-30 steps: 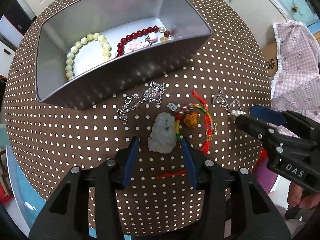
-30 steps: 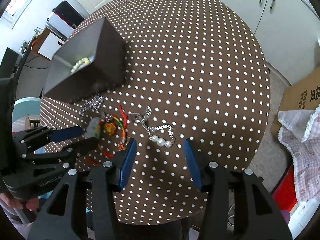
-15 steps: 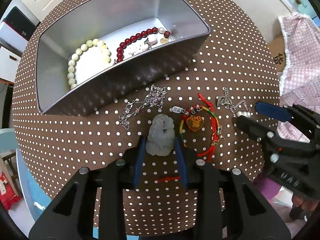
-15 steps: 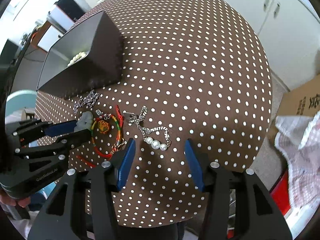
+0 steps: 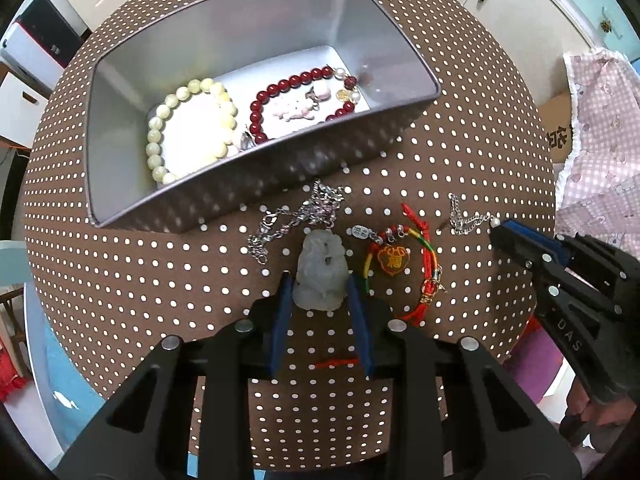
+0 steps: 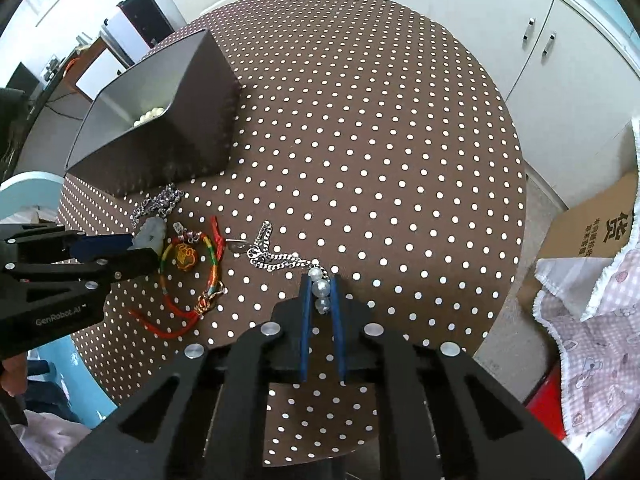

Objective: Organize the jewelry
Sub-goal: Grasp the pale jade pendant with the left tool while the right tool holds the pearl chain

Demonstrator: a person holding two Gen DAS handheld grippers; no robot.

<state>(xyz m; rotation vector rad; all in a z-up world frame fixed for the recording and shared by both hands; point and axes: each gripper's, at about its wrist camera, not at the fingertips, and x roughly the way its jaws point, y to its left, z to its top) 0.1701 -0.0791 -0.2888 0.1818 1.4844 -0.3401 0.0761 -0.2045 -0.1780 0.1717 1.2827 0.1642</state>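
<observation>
On the brown dotted tablecloth (image 6: 360,120) lies a pale jade pendant (image 5: 320,268). My left gripper (image 5: 319,280) points straight down over it, and its jaws are closing with the pads touching the pendant's sides. My right gripper (image 6: 320,280) is shut on the pearls of a silver pearl chain (image 6: 276,258), whose links trail left on the cloth. The same gripper (image 5: 498,228) shows at the chain's end (image 5: 466,222) in the left wrist view. Between them lie a red string bracelet (image 5: 394,258) with an orange charm and a silver chain (image 5: 304,216).
A grey tin box (image 5: 280,32) behind the loose pieces holds a pale bead bracelet (image 5: 160,136) and a red bead bracelet (image 5: 280,88). To the right, off the round table, are a cardboard box (image 6: 600,228) and pink checked cloth (image 5: 596,120). White cabinets (image 6: 440,8) stand behind.
My left jaws have narrowed from wide apart onto the jade pendant. My right jaws have snapped shut on the pearls. Neither hand has travelled much.
</observation>
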